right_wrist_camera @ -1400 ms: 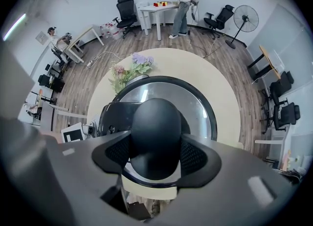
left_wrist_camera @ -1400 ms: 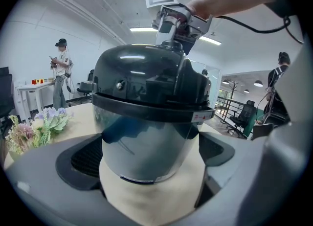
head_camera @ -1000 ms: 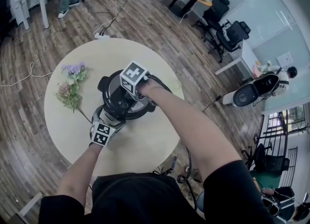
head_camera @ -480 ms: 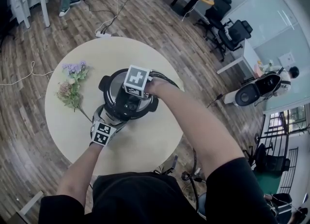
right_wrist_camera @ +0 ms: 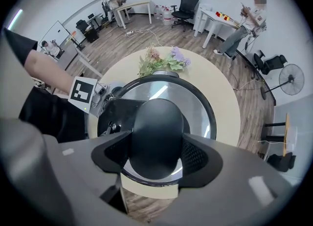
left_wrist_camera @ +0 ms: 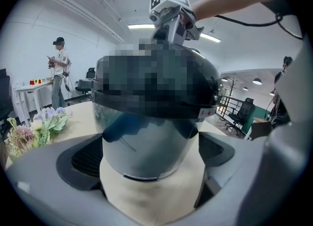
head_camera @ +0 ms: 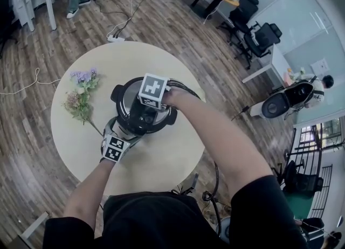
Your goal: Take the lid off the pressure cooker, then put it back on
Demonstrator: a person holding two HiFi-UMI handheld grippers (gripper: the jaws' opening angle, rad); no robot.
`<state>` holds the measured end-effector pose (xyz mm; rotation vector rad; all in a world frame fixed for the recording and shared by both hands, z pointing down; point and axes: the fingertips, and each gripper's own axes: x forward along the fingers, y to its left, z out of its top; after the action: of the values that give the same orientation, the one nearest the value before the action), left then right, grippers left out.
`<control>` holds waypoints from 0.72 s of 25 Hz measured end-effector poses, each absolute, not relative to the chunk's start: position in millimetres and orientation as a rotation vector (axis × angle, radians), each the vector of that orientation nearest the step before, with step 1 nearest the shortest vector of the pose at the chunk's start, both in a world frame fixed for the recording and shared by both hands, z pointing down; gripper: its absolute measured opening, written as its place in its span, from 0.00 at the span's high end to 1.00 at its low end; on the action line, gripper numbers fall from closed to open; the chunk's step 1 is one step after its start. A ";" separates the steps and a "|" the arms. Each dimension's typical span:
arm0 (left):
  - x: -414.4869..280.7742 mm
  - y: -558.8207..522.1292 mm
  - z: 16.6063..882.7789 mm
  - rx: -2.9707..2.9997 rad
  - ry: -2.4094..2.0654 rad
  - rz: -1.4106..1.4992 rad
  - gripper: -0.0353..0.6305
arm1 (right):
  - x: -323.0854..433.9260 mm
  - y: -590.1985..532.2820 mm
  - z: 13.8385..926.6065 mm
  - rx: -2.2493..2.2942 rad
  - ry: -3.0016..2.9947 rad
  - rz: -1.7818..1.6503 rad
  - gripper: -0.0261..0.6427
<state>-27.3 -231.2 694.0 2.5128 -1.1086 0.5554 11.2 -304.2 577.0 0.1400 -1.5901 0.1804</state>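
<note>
The left gripper (left_wrist_camera: pixel 150 159) clasps the pressure cooker (left_wrist_camera: pixel 146 142) by its steel body from 7 o'clock, mid round table (head_camera: pixel 81 145); above, the right gripper (right_wrist_camera: pixel 157 147) points down, jaws clamped on the black handle (right_wrist_camera: pixel 157 127) of the lid (right_wrist_camera: pixel 198 105), which sits on the pot; flowers (head_camera: pixel 80 94) lie at 9 o'clock

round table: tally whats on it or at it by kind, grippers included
pressure cooker, lid on it: 1
flower bunch: 1
grippers: 2 (left gripper, right gripper)
total: 4
</note>
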 end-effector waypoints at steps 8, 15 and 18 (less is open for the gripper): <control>-68.0 -217.0 673.9 2.435 -1.020 0.486 0.24 | 36.6 -295.7 573.4 0.296 -1.690 0.380 0.51; -119.3 -215.2 576.6 2.480 -1.183 0.204 0.73 | 83.6 -256.1 545.5 0.636 -2.007 0.397 0.59; -125.1 -224.9 519.6 2.628 -1.364 0.153 0.94 | 94.1 -247.3 523.9 0.936 -2.212 0.472 0.81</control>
<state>-125.1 -224.9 519.6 2.6284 -1.3636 0.1528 94.1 -247.3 523.9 0.9356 -2.2119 0.4725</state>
